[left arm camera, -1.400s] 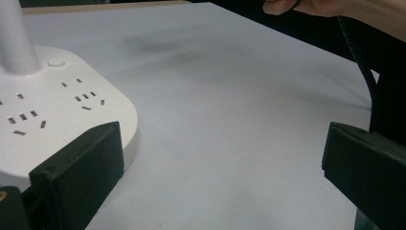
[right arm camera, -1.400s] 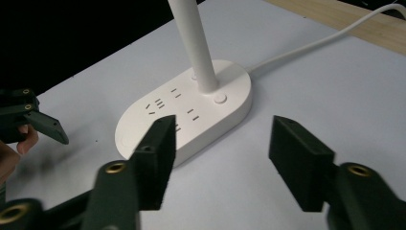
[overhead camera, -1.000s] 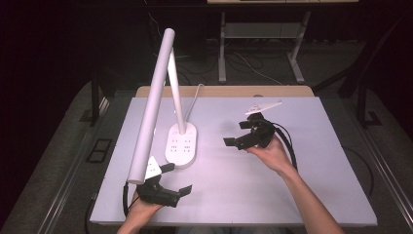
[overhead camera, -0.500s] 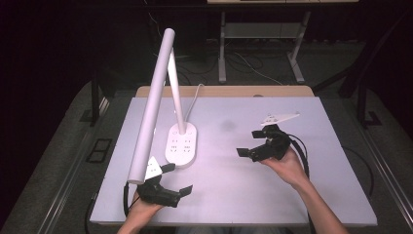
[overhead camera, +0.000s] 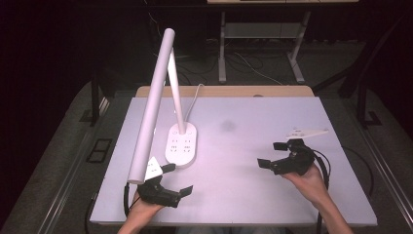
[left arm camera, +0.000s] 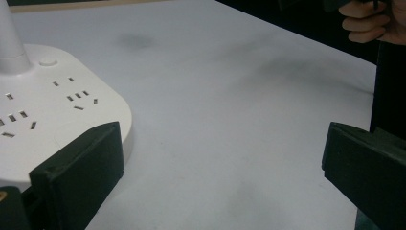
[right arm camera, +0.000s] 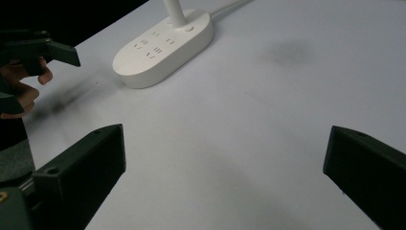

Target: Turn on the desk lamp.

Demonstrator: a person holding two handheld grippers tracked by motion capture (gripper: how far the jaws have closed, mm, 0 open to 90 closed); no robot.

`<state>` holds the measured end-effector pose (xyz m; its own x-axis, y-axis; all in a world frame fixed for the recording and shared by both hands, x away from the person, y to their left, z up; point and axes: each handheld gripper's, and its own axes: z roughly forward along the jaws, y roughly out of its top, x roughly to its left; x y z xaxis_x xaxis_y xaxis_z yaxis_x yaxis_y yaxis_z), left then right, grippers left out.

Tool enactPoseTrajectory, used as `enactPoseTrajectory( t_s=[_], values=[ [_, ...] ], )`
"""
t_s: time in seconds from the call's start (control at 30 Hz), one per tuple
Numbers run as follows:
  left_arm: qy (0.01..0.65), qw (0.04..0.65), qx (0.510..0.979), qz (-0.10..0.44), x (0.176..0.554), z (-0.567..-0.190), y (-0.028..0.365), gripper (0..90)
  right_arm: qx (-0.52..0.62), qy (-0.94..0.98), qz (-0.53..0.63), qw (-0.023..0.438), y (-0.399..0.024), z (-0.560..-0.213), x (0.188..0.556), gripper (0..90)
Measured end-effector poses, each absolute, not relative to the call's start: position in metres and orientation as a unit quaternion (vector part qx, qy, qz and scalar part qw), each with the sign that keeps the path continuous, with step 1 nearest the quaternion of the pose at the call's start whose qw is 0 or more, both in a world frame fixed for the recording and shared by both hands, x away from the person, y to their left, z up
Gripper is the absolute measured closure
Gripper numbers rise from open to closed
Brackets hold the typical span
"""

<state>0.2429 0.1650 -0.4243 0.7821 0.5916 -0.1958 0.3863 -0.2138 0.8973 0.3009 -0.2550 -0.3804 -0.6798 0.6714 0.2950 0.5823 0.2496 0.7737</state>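
A white desk lamp stands on the left half of the table, its oval base (overhead camera: 181,144) carrying several sockets. Its long tube head (overhead camera: 152,105) slants down toward the near left. My left gripper (overhead camera: 178,178) is open just in front of the base, holding nothing. In the left gripper view the left gripper (left arm camera: 222,167) has its left jaw close beside the base (left arm camera: 48,110). My right gripper (overhead camera: 271,154) is open over bare table at the right. In the right gripper view the right gripper (right arm camera: 225,172) faces the base (right arm camera: 163,40) from a distance, nothing between its jaws.
The white tabletop (overhead camera: 243,122) has a faint dark smudge (overhead camera: 227,126) near its middle. The lamp's cord (overhead camera: 197,90) runs off the far edge. A metal table frame (overhead camera: 258,29) stands on the floor behind. The left hand (right arm camera: 21,76) appears in the right gripper view.
My right gripper has moved right and toward the near edge, away from the lamp base. The left gripper and the lamp have stayed put.
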Motion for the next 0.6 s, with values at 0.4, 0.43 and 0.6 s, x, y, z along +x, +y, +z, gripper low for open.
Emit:
enactPoseTrajectory(
  t_s=[0.4, 0.43, 0.6],
  values=[
    [0.317, 0.541, 0.773, 0.096, 0.243, -0.424, 0.165, 0.0, 0.436, 0.76, 0.478, 0.065, -0.291, -0.409, 0.262, 0.3],
    [0.318, 0.541, 0.772, 0.097, 0.243, -0.424, 0.165, 0.0, 0.436, 0.759, 0.478, 0.068, -0.293, -0.411, 0.26, 0.3],
    [0.319, 0.54, 0.773, 0.095, 0.244, -0.424, 0.165, 0.0, 0.439, 0.76, 0.475, 0.064, -0.293, -0.416, 0.252, 0.3]
  ],
)
